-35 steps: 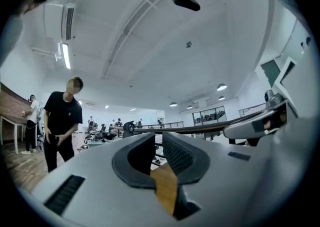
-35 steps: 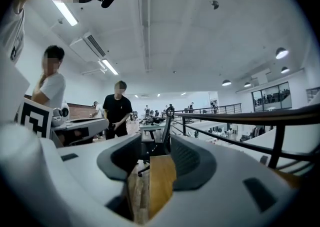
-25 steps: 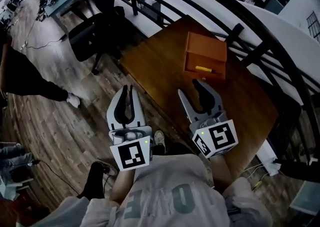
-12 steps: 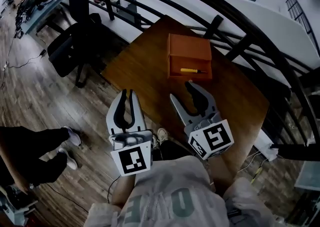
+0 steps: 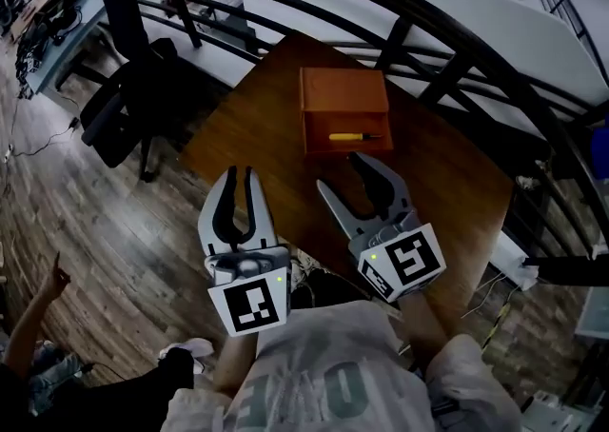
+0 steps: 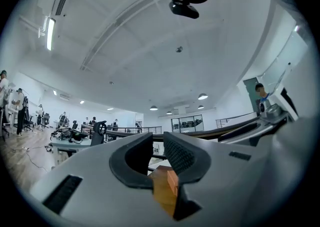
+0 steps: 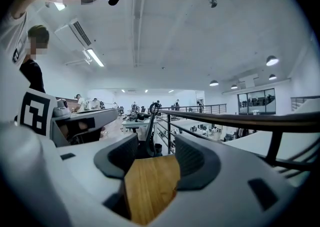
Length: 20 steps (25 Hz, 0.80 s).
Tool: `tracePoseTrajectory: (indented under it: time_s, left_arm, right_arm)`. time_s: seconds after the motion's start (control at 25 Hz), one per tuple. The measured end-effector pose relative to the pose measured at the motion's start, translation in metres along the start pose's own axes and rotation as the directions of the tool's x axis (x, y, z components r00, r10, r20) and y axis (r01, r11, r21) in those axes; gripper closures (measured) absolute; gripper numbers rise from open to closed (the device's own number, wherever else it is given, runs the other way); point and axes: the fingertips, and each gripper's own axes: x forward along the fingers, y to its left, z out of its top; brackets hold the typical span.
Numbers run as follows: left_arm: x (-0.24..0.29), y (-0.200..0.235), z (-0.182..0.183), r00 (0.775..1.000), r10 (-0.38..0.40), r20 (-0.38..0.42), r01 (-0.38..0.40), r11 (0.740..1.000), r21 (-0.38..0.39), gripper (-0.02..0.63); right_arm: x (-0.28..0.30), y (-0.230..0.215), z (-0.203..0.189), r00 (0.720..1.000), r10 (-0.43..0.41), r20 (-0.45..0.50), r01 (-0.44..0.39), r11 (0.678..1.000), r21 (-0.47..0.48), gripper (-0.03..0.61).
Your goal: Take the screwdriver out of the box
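Screwdriver (image 5: 354,137) lies in the open box (image 5: 343,92) on my worktop (image 5: 252,140). My right tongs (image 5: 338,171) are opening, empty; left tongs (image 5: 240,173) stand slightly apart, empty.

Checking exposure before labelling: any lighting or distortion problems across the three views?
Head view: dim and underexposed, strong fisheye bending the railing, yet the yellow screwdriver in the box reads clearly. Left gripper view: bright, black vignette at the corners. Right gripper view: equally bright, same vignette.

An orange-brown box (image 5: 344,97) sits in the upper middle of the head view, its near side open. Inside lies a yellow-handled screwdriver (image 5: 350,137), flat and crosswise, its dark tip pointing toward the frame's right.
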Motion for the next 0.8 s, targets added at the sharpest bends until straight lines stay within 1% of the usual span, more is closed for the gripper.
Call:
tracePoseTrajectory:
  time_s: [0.08, 0.16, 0.32, 0.4, 0.52, 0.6, 0.72, 0.8]
  left_arm:
    - [0.003, -0.014, -0.001, 1.0, -0.011, -0.006, 0.011, 1.0, -0.008, 0.548]
    - [0.007, -0.024, -0.001, 1.0, -0.027, -0.015, 0.027, 1.0, -0.007, 0.547]
    - [0.018, -0.037, -0.002, 0.997, -0.069, -0.037, 0.069, 0.998, 0.004, 0.528]
    - [0.026, -0.045, -0.003, 0.996, -0.085, -0.039, 0.086, 0.996, 0.014, 0.525]
    - [0.038, -0.061, -0.009, 0.992, -0.113, -0.05, 0.114, 0.993, 0.019, 0.52]
    - [0.044, -0.068, -0.015, 0.989, -0.131, -0.064, 0.133, 0.991, 0.02, 0.514]
    - [0.058, -0.075, -0.023, 0.985, -0.152, -0.08, 0.154, 0.988, 0.022, 0.509]
    - [0.066, -0.083, -0.029, 0.983, -0.16, -0.089, 0.162, 0.987, 0.017, 0.504]
  right_arm:
    - [-0.008, -0.011, 0.0, 1.0, 0.001, 0.002, -0.001, 1.0, -0.009, 0.348]
    - [-0.012, -0.022, 0.001, 1.0, 0.006, -0.003, -0.006, 0.999, -0.043, 0.343]
    - [-0.017, -0.047, 0.006, 0.999, 0.018, -0.046, -0.025, 0.988, -0.153, 0.339]
    - [-0.017, -0.065, 0.005, 0.995, 0.021, -0.102, -0.044, 0.973, -0.228, 0.339]
    - [-0.014, -0.09, -0.009, 0.98, 0.027, -0.199, -0.098, 0.931, -0.352, 0.333]
    - [-0.01, -0.1, -0.022, 0.963, 0.042, -0.265, -0.152, 0.899, -0.41, 0.328]
    - [-0.002, -0.111, -0.045, 0.924, 0.059, -0.377, -0.252, 0.837, -0.486, 0.325]
    - [0.002, -0.115, -0.062, 0.889, 0.081, -0.45, -0.331, 0.794, -0.511, 0.325]
